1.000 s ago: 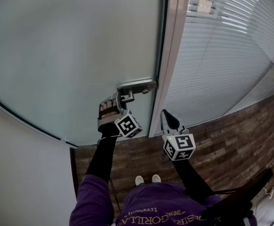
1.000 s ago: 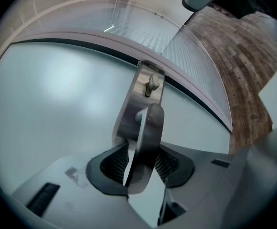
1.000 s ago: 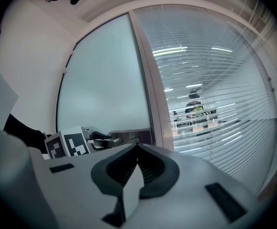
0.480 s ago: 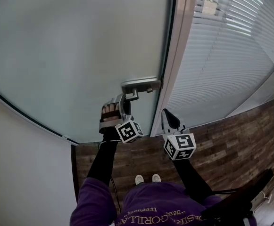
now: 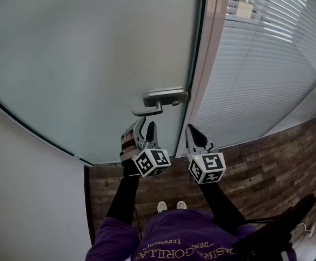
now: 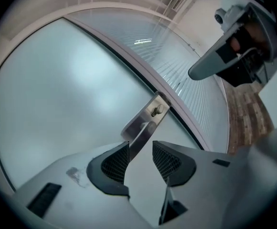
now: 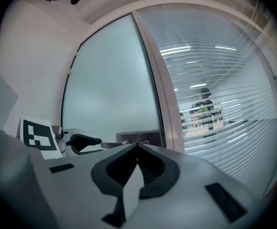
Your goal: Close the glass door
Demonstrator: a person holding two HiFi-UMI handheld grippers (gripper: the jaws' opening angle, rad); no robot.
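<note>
The frosted glass door (image 5: 92, 64) lies against its pale frame (image 5: 204, 80). A metal lock plate (image 5: 166, 97) carries a lever handle (image 5: 149, 111) that points left. My left gripper (image 5: 146, 128) hangs just below the lever, open, with nothing held. In the left gripper view the lever (image 6: 140, 130) lines up with the gap of the left gripper (image 6: 140, 151), and the pads do not touch it. My right gripper (image 5: 193, 132) is shut and empty, level, near the frame's foot. The right gripper (image 7: 138, 149) faces the door edge.
A glass wall with white blinds (image 5: 261, 64) runs right of the frame. A white wall (image 5: 22, 200) stands on the left. Dark wood flooring (image 5: 266, 167) lies below. A person's feet (image 5: 169, 206) stand close to the door.
My left gripper let go of the lever, opened, rolled and drew back and down from it. The lever now shows free. The right gripper stayed put.
</note>
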